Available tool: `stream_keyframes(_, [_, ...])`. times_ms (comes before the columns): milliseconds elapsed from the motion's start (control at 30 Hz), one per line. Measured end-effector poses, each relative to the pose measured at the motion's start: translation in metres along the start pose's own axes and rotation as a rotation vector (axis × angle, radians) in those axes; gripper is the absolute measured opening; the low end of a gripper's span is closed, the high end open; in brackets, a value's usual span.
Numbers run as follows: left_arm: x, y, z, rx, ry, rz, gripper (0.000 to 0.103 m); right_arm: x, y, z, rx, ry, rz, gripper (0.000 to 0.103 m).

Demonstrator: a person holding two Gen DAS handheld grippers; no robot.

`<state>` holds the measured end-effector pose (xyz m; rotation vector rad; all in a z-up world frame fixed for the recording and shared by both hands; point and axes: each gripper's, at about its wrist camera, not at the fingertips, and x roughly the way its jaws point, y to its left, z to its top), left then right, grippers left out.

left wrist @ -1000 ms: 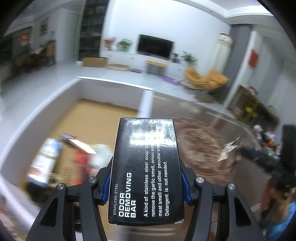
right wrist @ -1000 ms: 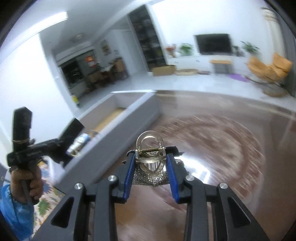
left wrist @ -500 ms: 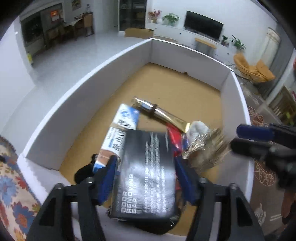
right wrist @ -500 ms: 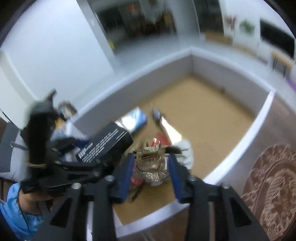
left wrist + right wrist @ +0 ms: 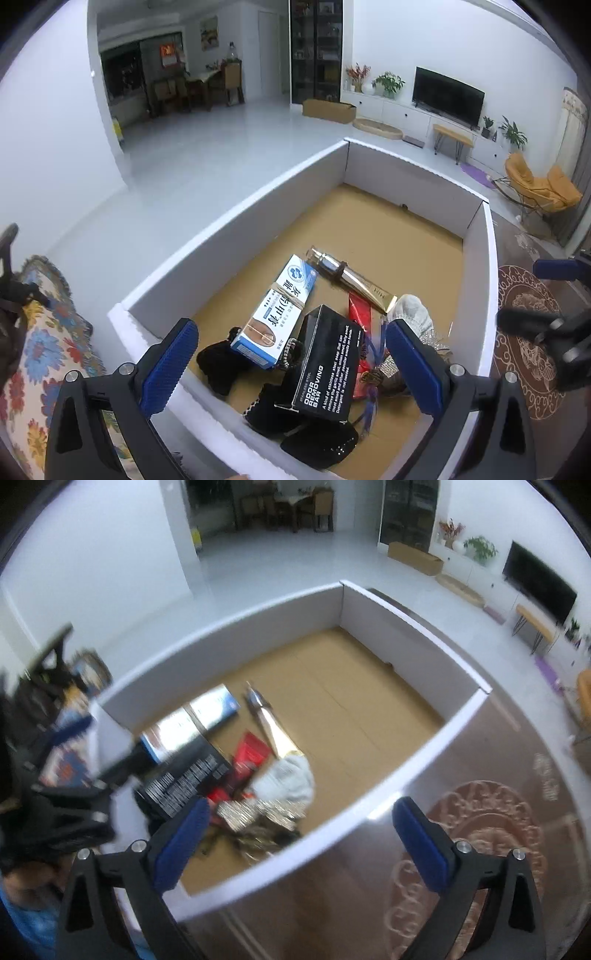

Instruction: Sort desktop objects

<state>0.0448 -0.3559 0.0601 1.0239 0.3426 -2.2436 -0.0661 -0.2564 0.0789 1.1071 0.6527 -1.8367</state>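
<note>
A white-walled box (image 5: 229,229) with a brown floor holds the sorted items. My left gripper (image 5: 291,358) hovers over its near corner, jaws opening wide. The black "Odor Removing Bar" carton (image 5: 325,373) lies free below them on black pouches (image 5: 218,362). My right gripper (image 5: 303,834) hangs over the box's near wall (image 5: 369,801), its jaws opening too, with nothing between the pads. The glittery silver hair clip (image 5: 258,812) rests loose in the box beside a white cloth (image 5: 291,779). The black carton (image 5: 188,775) shows blurred in the right wrist view.
Also in the box: a blue-white carton (image 5: 280,310), a gold tube (image 5: 354,277) and a red packet (image 5: 360,317). The far half of its floor (image 5: 351,701) is bare. A flowered cushion (image 5: 40,332) lies left; the glossy brown table (image 5: 480,830) lies right.
Both grippers swung from the table to above the box and opened. The left let go of the black carton and the right let go of the silver clip; both now lie inside.
</note>
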Motion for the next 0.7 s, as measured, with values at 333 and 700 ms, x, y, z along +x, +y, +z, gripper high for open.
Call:
stream_keyframes(333, [-0.027, -0.007, 0.002, 0.02, -0.082, 0.088, 0.103, 0.009, 0.001, -0.016, -0.006, 0.004, -0.018, 0.099])
stream_keyframes(700, [-0.034, 0.001, 0.001, -0.067, -0.074, 0.019, 0.103, 0.016, 0.01, -0.015, -0.019, -0.004, -0.015, 0.099])
